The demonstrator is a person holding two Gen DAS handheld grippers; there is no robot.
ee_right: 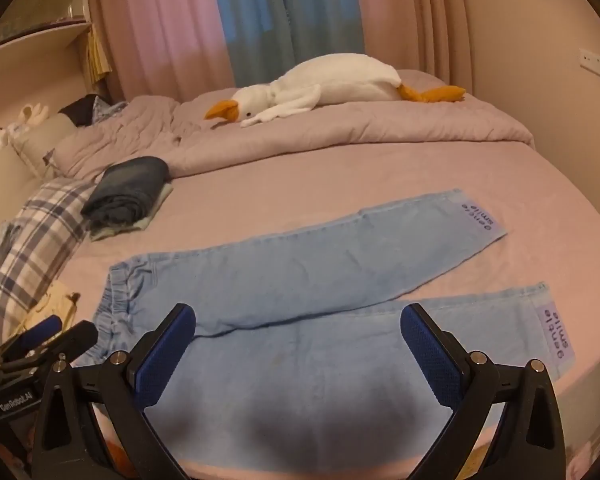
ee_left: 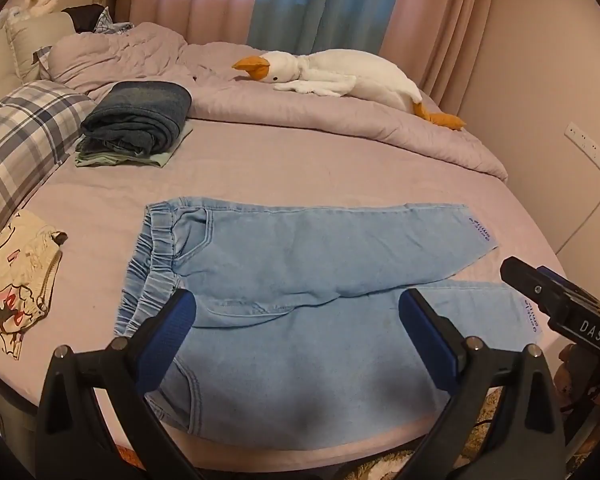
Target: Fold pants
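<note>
Light-blue denim pants (ee_left: 300,280) are lying flat on the bed (ee_left: 300,160), waistband (ee_left: 152,264) pointing left, both legs spreading apart toward the right, cuffs with printed patches near the bed's right edge. No fold is showing yet, so this is looking like the start: legs are not yet stacked. Left gripper (ee_left: 298,320) is hovering over the near hip area, jaws standing wide apart, holding nothing. Right gripper (ee_right: 298,328) is hovering over the near leg, jaws also spread, empty. Next move is probably calling for pinching the near leg's cuff and the near waistband corner, then carrying that side over onto the far leg. Beyond, a folded clothes stack (ee_left: 138,124) is sitting by a plaid pillow (ee_left: 20,148), and a plush goose (ee_left: 340,76) is lying on the quilt (ee_left: 300,120).
</note>
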